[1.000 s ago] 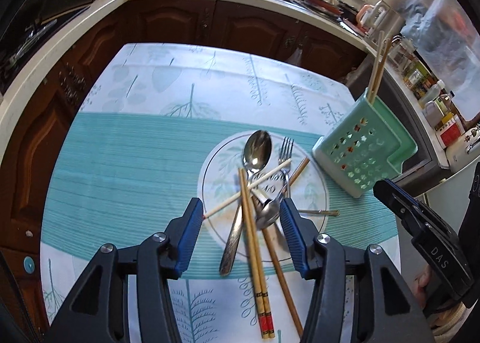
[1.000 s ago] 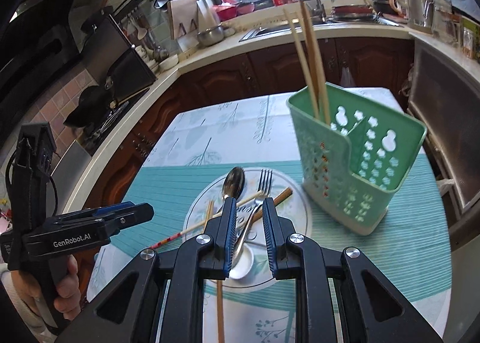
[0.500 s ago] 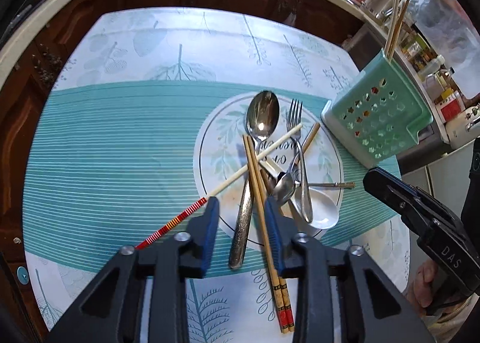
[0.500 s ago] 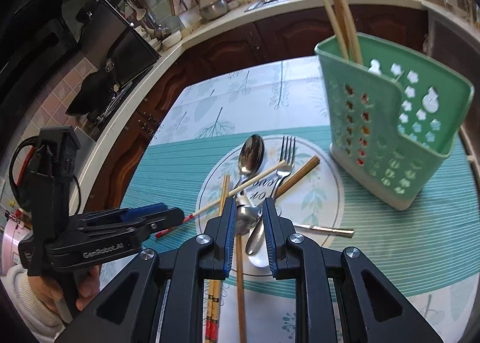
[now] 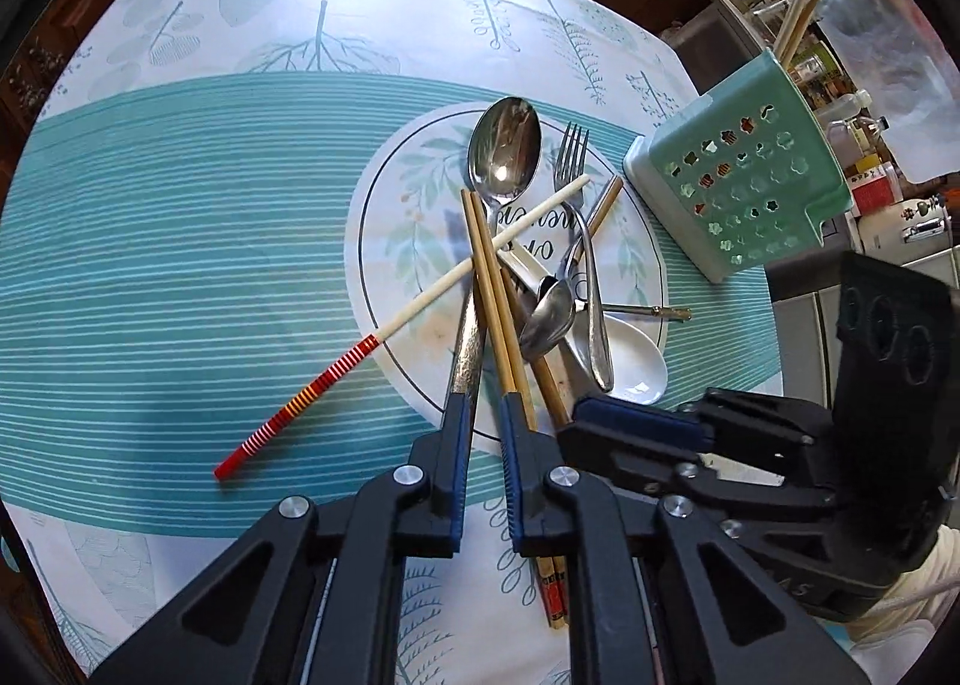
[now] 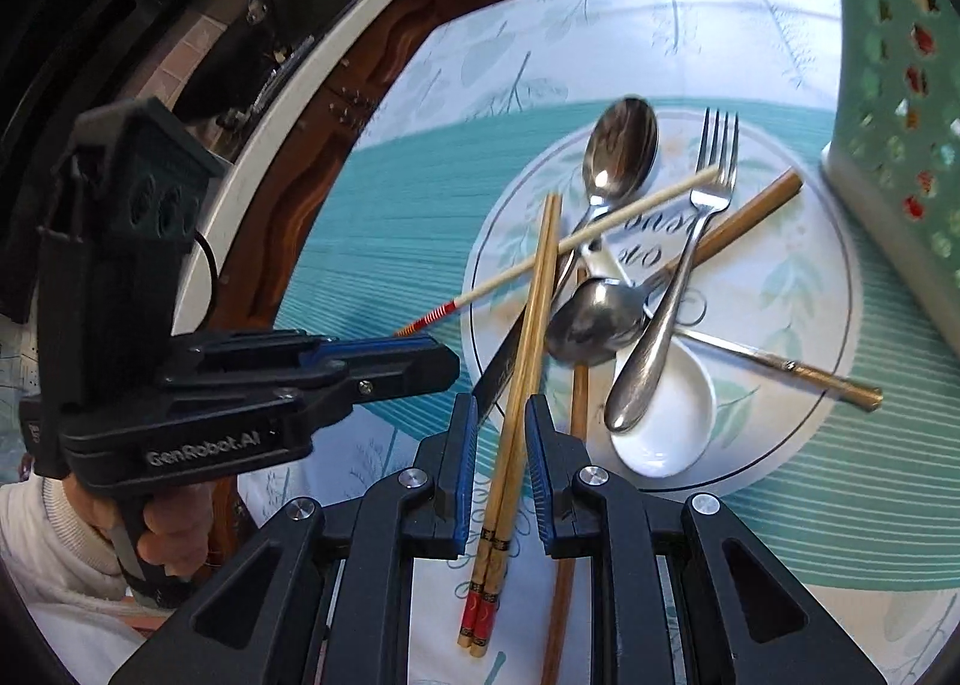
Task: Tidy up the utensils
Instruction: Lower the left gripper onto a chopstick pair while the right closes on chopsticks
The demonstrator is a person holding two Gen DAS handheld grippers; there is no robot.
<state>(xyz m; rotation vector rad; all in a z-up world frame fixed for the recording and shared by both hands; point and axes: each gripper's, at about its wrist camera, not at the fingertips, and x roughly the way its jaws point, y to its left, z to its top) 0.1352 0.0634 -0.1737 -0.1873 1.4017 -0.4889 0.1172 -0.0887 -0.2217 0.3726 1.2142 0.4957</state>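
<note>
A white plate (image 5: 396,241) holds a pile of utensils: a large spoon (image 5: 503,157), a fork (image 5: 573,157), a small spoon (image 5: 549,316), a white ceramic spoon (image 5: 639,364), a bamboo chopstick pair (image 5: 489,277) and a red-ended white chopstick (image 5: 360,349). My left gripper (image 5: 483,415) has narrow jaws around the large spoon's handle. My right gripper (image 6: 501,415) straddles the bamboo chopstick pair (image 6: 531,319) with a small gap on each side. The green perforated holder (image 5: 744,175) stands right of the plate with chopsticks in it.
The table has a teal and white leaf cloth (image 5: 180,205). Dark wooden cabinets and a pale counter (image 6: 288,121) curve behind it. The holder's wall (image 6: 900,85) rises close on the right in the right wrist view. Bottles crowd the counter behind the holder.
Both grippers have dropped low over the plate's near edge. My left jaws have narrowed around the large spoon's handle. My right gripper now straddles the bamboo pair.
</note>
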